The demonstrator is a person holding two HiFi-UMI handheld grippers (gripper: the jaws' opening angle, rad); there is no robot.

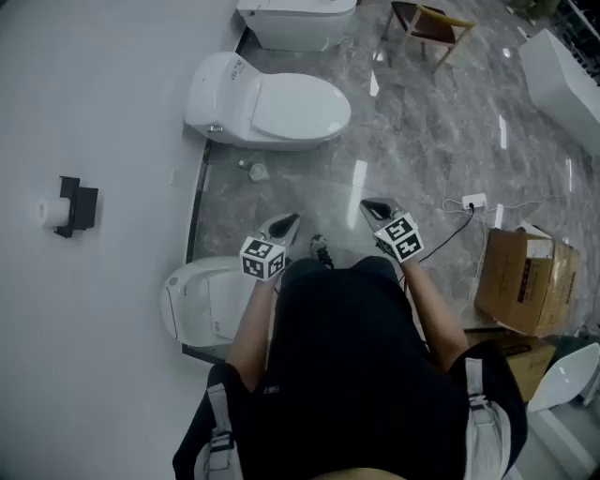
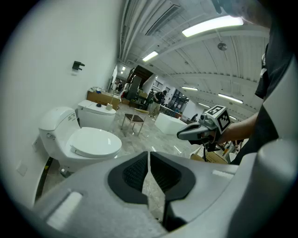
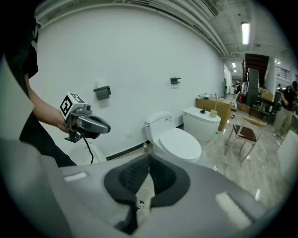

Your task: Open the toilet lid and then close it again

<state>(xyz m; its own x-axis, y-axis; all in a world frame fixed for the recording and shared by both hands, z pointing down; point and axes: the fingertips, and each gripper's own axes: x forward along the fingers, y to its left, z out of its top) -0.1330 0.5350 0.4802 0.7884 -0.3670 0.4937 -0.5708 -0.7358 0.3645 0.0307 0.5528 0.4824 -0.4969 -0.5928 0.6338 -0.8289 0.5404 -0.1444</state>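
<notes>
Head view looks steeply down on a person standing on a grey marble floor (image 1: 328, 178) beside a white wall (image 1: 94, 112). The left gripper (image 1: 287, 224) and the right gripper (image 1: 371, 207) are both held out in front of the body, side by side, apart from each other and tilted down toward the floor. Neither touches anything.

Left gripper view shows its fingers (image 2: 132, 173) closed together with only a thin slit between them and nothing held. Right gripper view shows the same: its fingers (image 3: 165, 179) are closed and empty.

A white toilet (image 1: 225, 98) stands against the wall ahead of the grippers, well apart from them, and its lid (image 1: 298, 108) is down flat. A second toilet (image 1: 192, 300) sits against the wall just to the person's left, partly hidden by the left arm. A third toilet (image 1: 295, 21) stands further along the wall.

A black paper holder (image 1: 73, 206) hangs on the wall. A wooden chair (image 1: 429, 25) stands far ahead on the right, and a cardboard box (image 1: 520, 279) lies on the floor to the person's right.
</notes>
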